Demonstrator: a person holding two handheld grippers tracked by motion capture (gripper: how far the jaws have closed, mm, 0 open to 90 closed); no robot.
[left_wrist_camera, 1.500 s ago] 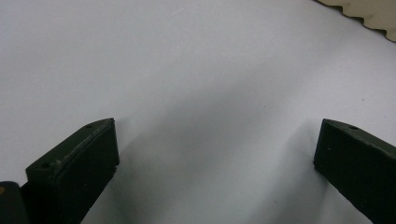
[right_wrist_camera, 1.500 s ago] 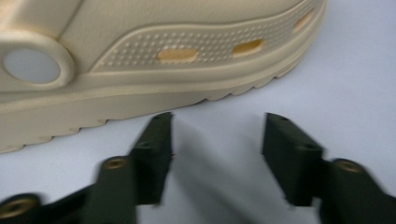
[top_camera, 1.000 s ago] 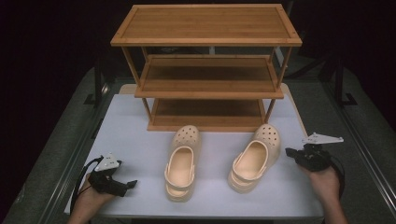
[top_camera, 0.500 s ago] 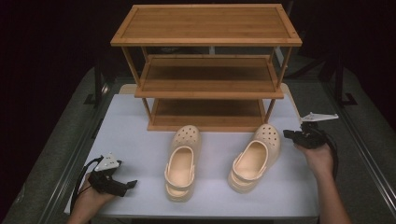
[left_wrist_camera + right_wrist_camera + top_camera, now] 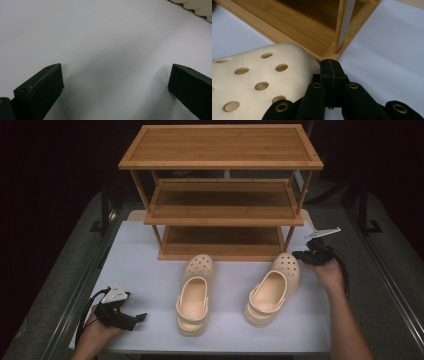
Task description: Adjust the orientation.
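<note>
Two cream clogs are lying on the desk (image 5: 150,270) before the shelf (image 5: 222,205). The right tongs (image 5: 300,254), clenched empty, have been sliding forward to the right clog's (image 5: 272,287) toe, likely preparing a nudge. The left tongs (image 5: 137,317) are resting released, near the left clog (image 5: 194,295).

Two cream clogs (image 5: 235,292) before a three-tier bamboo rack (image 5: 222,190), right claw (image 5: 300,254) beside the right toe.

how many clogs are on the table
2. The left clog lies on the white table in front of the wooden rack, toe toward it. The right clog lies beside it, angled, its toe next to the right gripper.
</note>
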